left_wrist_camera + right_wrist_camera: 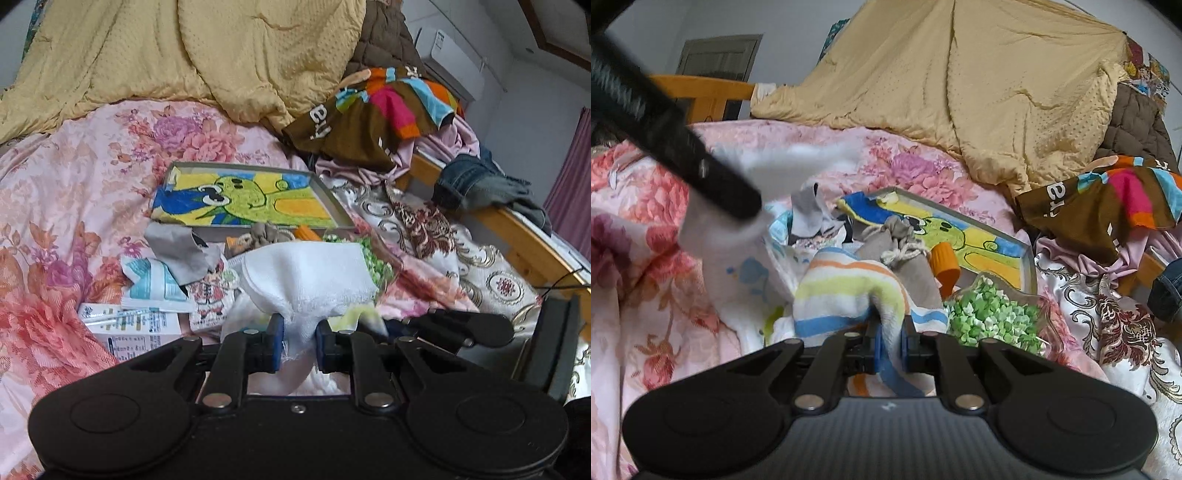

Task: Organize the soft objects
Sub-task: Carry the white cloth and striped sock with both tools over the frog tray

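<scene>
Left gripper (298, 332): jaws narrow, blue pads pinching a bunched corner of a white towel (306, 277); the towel fans out ahead of the fingers, lifted above the clutter on the bed (74, 166); its tail hangs down between the jaws.

Right gripper (889, 341): jaws nearly closed, clamped on a fold of a striped towel (846, 291) with blue, yellow and orange bands; the cloth humps up in front of the pads; a further strip trails below them.

In the right wrist view the left gripper's black body crosses the upper left, blurred; the white towel shows pale and smeared beside it.

Bed covered by a pink floral sheet; a yellow quilt (221, 55) heaped at the far side; a shallow box with a cartoon drawing (243, 199) lies flat mid-bed; a grey drawstring pouch (905, 243) rests against the box's near edge, just behind the striped towel; an orange cap (945, 264) touches the pouch's right side; a clear bag of green bits (993, 314) lies just right of the right gripper; printed paper leaflets (147, 295) scattered left of the white towel; a brown multicoloured garment (376, 110) piled at right, jeans (476, 181) draped over the wooden bed rail (517, 236).
</scene>
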The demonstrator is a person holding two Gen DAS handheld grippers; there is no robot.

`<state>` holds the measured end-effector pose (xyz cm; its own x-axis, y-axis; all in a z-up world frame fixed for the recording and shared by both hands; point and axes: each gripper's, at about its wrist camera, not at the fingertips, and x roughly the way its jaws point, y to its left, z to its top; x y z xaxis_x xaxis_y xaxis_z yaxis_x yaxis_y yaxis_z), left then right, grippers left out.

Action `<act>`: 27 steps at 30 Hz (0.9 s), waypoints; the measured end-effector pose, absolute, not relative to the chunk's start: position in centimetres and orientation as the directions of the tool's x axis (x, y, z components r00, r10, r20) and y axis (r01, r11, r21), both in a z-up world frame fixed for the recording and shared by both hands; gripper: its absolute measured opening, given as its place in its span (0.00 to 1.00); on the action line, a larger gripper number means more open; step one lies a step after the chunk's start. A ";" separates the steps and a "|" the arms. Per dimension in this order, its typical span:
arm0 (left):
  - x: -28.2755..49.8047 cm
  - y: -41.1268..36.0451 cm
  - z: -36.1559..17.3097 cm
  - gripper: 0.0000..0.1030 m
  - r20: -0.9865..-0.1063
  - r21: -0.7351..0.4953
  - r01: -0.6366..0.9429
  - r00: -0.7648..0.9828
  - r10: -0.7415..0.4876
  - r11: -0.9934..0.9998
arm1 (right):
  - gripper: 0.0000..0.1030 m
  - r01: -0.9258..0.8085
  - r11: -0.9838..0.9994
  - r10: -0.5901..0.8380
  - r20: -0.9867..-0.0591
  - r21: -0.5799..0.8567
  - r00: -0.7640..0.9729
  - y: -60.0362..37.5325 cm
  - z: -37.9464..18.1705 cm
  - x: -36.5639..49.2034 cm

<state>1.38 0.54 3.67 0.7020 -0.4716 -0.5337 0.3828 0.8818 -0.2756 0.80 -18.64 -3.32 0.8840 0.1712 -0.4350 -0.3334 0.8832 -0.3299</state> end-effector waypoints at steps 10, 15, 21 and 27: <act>2.6 1.1 4.4 0.16 -0.506 -0.276 0.369 0.729 -0.460 0.888 | 0.10 -0.302 0.896 0.164 -0.391 -0.324 0.906 -19.3 -2.3 0.8; 5.1 1.0 4.6 0.16 -0.504 -0.282 0.362 0.732 -0.458 0.889 | 0.10 -0.276 0.917 0.171 -0.341 -0.288 0.924 -20.3 -0.5 1.6; 9.5 1.2 4.0 0.16 -0.507 -0.295 0.346 0.734 -0.453 0.891 | 0.11 -0.248 0.940 0.172 -0.305 -0.232 0.937 -21.8 1.5 4.9; 16.9 1.0 3.5 0.16 -0.517 -0.270 0.325 0.745 -0.421 0.906 | 0.11 -0.254 0.944 0.185 -0.299 -0.211 0.936 -23.2 2.9 12.2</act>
<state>16.90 1.03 3.50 0.7454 -0.4212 -0.5167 0.3249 0.9064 -0.2701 12.21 -23.22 2.87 0.9362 0.1853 -0.2988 -0.2541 0.9440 -0.2106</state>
